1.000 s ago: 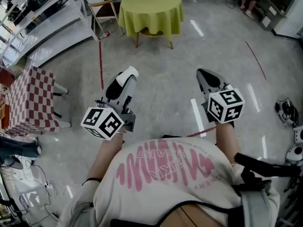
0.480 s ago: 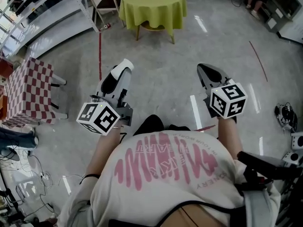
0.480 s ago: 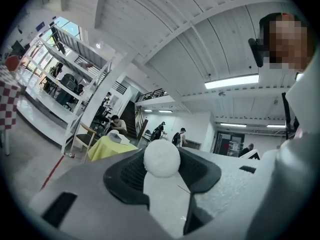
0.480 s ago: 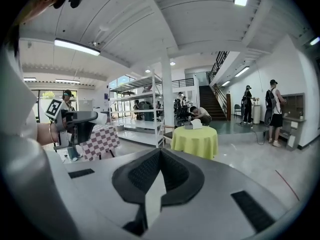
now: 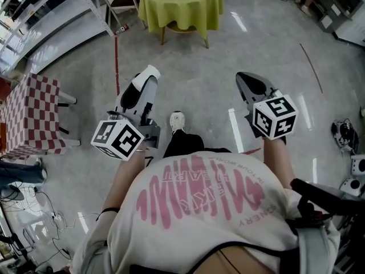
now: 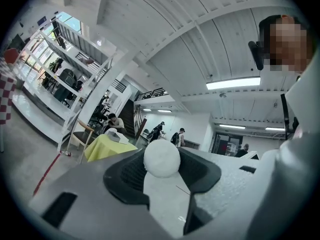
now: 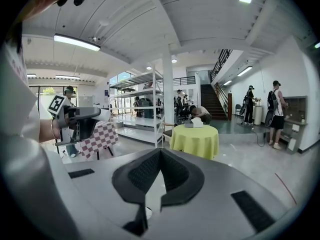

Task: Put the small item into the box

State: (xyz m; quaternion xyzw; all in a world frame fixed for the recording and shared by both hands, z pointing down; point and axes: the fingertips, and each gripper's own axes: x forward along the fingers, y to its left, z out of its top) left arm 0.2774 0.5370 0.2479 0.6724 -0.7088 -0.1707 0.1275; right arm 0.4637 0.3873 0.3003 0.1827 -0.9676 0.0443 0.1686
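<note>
My left gripper [image 5: 147,76] is held out over the floor, shut on a small white ball [image 6: 161,157] that sits between its dark pads. The ball shows as a white tip [image 5: 151,71] in the head view. My right gripper [image 5: 243,80] is level with it on the right, jaws shut together with nothing in them [image 7: 159,152]. Ahead stands a round table with a yellow-green cloth [image 5: 181,4]. On it rests a grey-white box [image 7: 193,124], also seen in the left gripper view [image 6: 115,136]. In the head view the box is cut off at the top edge.
A red-and-white checkered table [image 5: 31,116] stands at the left, with white shelving [image 5: 48,16] behind it and a chair [image 5: 121,5] beside the round table. A red line [image 5: 117,67] runs along the grey floor. Several people are at the far end [image 7: 274,115]. Equipment lies at the right [image 5: 345,136].
The person has stepped forward: a shoe now shows between the grippers, and the round table has slid up the frame. Both grippers keep their pose, and the ball stays held.
</note>
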